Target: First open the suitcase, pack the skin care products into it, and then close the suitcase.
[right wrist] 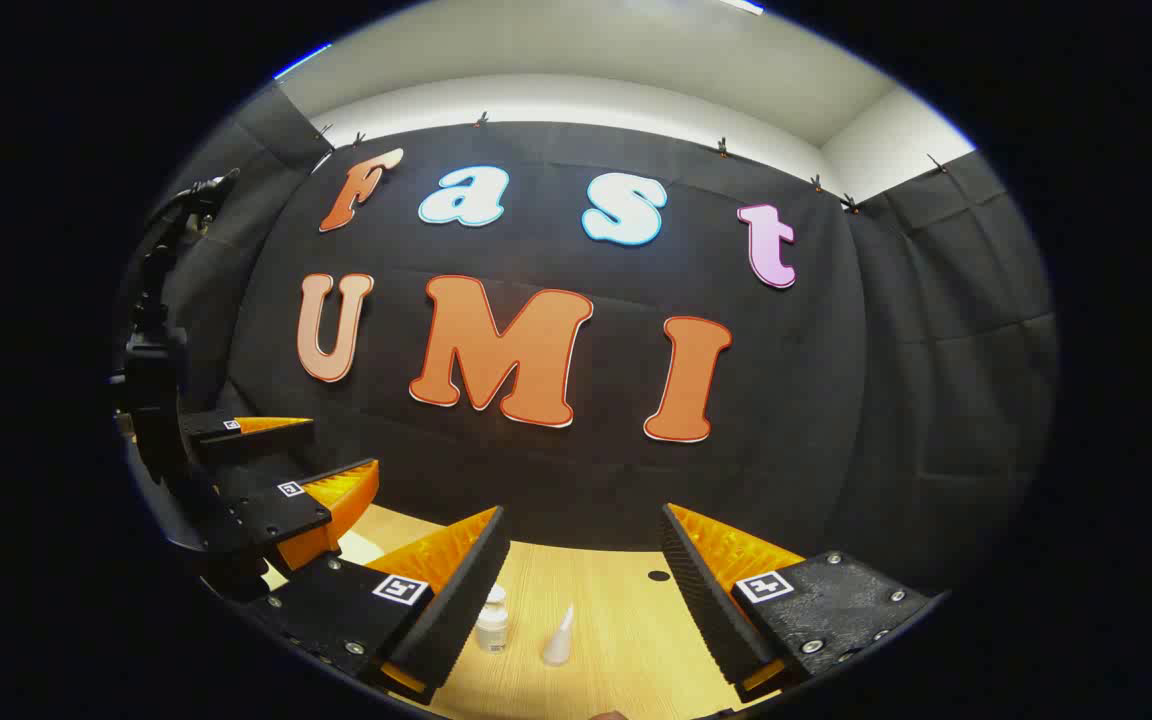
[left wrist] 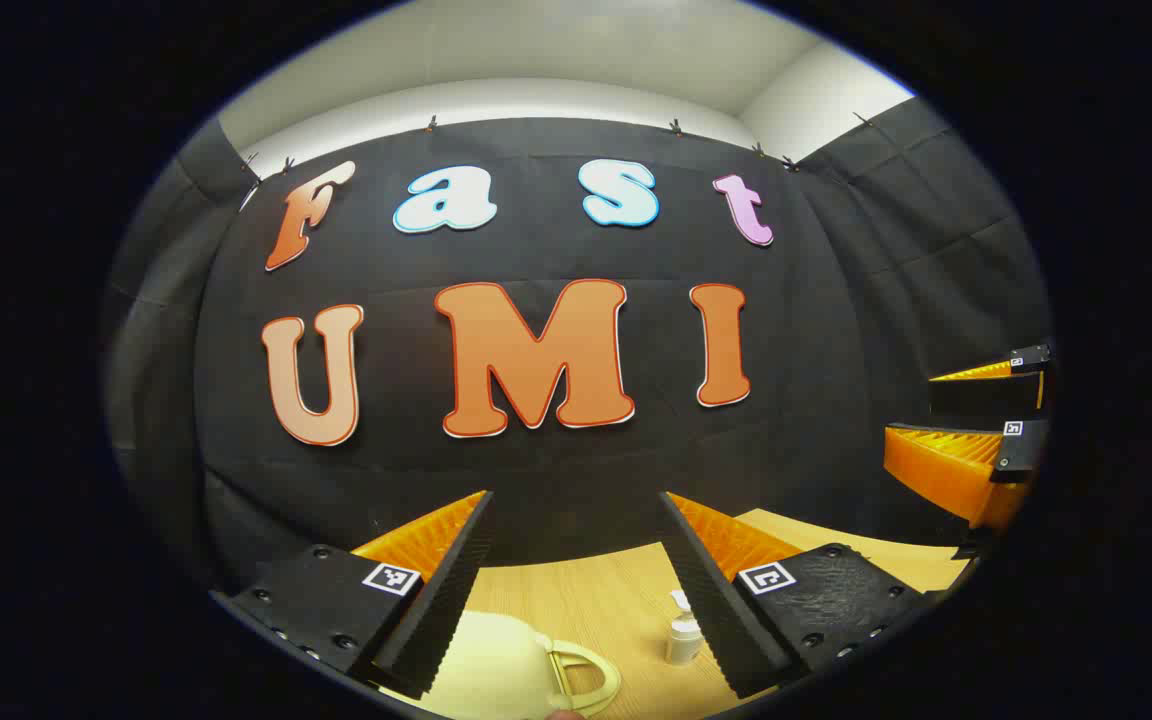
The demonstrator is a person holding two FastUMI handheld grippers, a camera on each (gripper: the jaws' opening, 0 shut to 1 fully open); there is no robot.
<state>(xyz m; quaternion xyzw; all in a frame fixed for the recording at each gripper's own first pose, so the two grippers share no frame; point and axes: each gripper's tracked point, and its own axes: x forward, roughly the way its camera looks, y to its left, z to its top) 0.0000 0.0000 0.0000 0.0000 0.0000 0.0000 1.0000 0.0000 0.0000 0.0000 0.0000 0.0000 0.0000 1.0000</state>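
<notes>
In the left gripper view, the left gripper (left wrist: 576, 510) is held above a wooden table (left wrist: 596, 600) with its jaws spread wide and nothing between them. Low between its fingers, a cream-coloured suitcase (left wrist: 491, 665) is seen lying on the table, its looped handle (left wrist: 584, 680) turned toward the middle of the table; whether the case is open cannot be told from what is visible. Just to the right of the handle, a small white pump bottle (left wrist: 683, 632) is stood upright on the table, partly hidden behind the right finger. At the right edge of the same view, the right gripper (left wrist: 966, 425) is seen from the side, its fingers apart. In the right gripper view, the right gripper (right wrist: 584, 525) is likewise held wide open and empty above the table (right wrist: 626, 620). Below it, a small white jar (right wrist: 492, 620) and a white tube (right wrist: 558, 637) are stood upright near each other on the wood. The left gripper (right wrist: 321, 455) is seen at the left, also open.
</notes>
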